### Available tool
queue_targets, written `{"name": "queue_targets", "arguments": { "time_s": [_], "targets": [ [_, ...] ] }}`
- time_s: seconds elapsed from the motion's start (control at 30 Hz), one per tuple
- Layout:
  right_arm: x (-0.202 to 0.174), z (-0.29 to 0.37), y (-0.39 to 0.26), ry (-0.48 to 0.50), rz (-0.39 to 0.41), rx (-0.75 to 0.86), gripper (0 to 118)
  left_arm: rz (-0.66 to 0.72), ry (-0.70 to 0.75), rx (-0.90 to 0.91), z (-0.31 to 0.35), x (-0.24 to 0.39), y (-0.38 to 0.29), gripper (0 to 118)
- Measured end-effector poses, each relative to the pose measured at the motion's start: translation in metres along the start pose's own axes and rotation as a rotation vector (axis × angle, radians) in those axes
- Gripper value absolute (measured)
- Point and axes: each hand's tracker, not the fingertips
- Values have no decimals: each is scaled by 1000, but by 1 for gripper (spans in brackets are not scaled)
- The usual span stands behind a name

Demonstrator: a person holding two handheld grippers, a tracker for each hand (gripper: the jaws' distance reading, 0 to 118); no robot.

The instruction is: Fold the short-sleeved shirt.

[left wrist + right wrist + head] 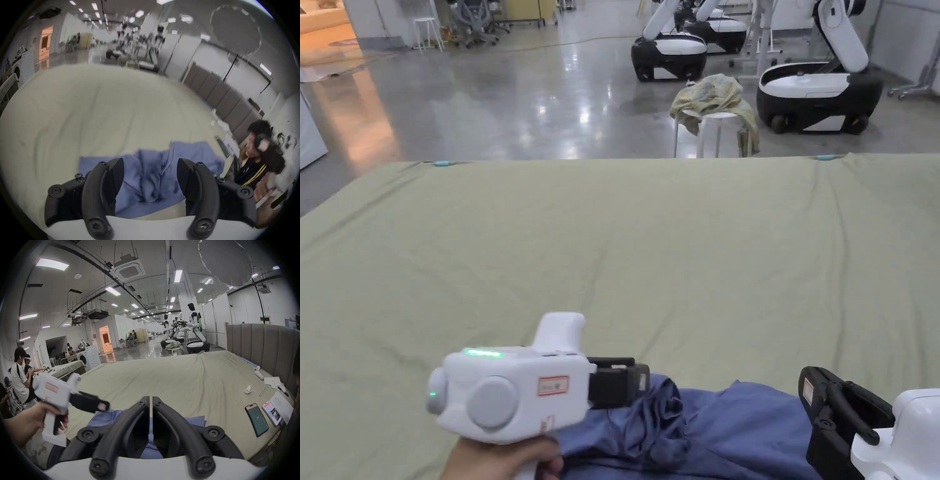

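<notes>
Folding has not visibly begun: the bed (625, 250), largest thing here and covered in an olive sheet, carries the blue shirt (731, 431) as a rumpled heap at its near edge, just in front of the person. No flat panel, no laid-out sleeve, no clean crease shows. Judged from that, spreading and every fold remain.

Shirt next: creased and bunched toward its left end in the head view, smoother toward the right.

Left gripper (150, 180): jaws wide apart, shirt lying beyond and between them, nothing clamped. It hovers over the bunched part (640, 381).

Right gripper (150, 417): jaws drawn almost together, a thin slit between them; blue cloth shows through and below the slit, but whether cloth is pinched there I cannot tell. The head view catches it low at the right edge (837, 419).

View differences. The right gripper view adds the padded headboard (259, 350), two phones (256, 421), papers (272, 381) and a white controller (258, 373) on the bed's right side, plus people at another station far left. The left gripper view is blurred. The head view gives a stool (712, 128) draped with cloth beyond the bed.
</notes>
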Motion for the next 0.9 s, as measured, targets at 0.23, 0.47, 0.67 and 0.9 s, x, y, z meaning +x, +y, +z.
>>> {"name": "queue_targets", "arguments": {
  "time_s": [0.23,0.47,0.67,0.9],
  "targets": [
    [13,-2,-6,-29,-44,-12,5,218,3,-74,-18,-40,-33,28],
    [19,-1,-8,-71,-22,-49,5,215,-100,-190,-107,7,-72,9],
    [21,-3,-7,-83,-25,-64,5,236,-86,-173,-92,8,-70,9],
    [0,-10,-12,-48,13,-81,5,107,49,-10,7,-23,-58,68]
  ]
}}
